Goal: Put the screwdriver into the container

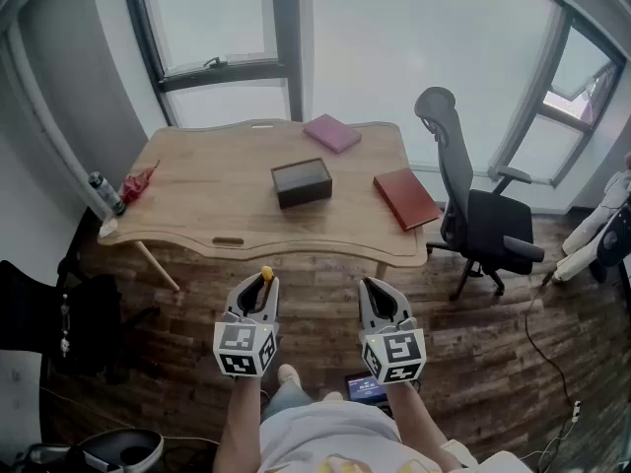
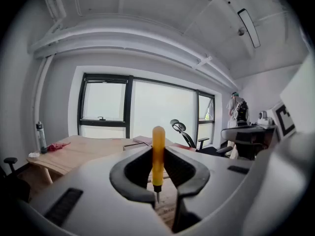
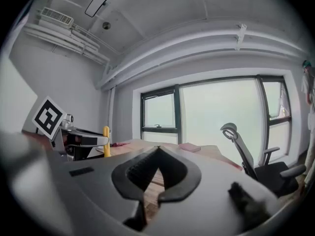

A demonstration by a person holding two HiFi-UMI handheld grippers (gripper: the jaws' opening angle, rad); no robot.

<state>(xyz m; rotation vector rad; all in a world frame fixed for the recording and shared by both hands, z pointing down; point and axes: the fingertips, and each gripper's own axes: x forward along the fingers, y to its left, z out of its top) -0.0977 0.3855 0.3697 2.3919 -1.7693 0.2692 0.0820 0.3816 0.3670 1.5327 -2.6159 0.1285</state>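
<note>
While the person stands back from the table [image 1: 197,210], both grippers are held low over the wooden floor [image 1: 483,348]. The left gripper [image 1: 262,286] pinches the screwdriver [image 1: 265,275] by its yellow handle. The tool stands upright between the pads, its rounded top poking above the jaws and its metal tip pointing down. Just beside it, the right gripper [image 1: 376,289] has its jaws pressed together with nothing between them.

Beyond both, near the middle of the table, sits the container [image 1: 302,182] — a dark rectangular box, well apart from the screwdriver. A red book [image 1: 405,197] lies to the right of the box, and a pink book [image 1: 331,132] lies behind it, near the far edge. A crumpled red object [image 1: 138,180] rests at the table's left end, and a bottle [image 1: 105,193] stands at that corner. A black office chair [image 1: 478,220] stands by the table's right side, and large windows [image 1: 414,47] fill the wall behind.
</note>
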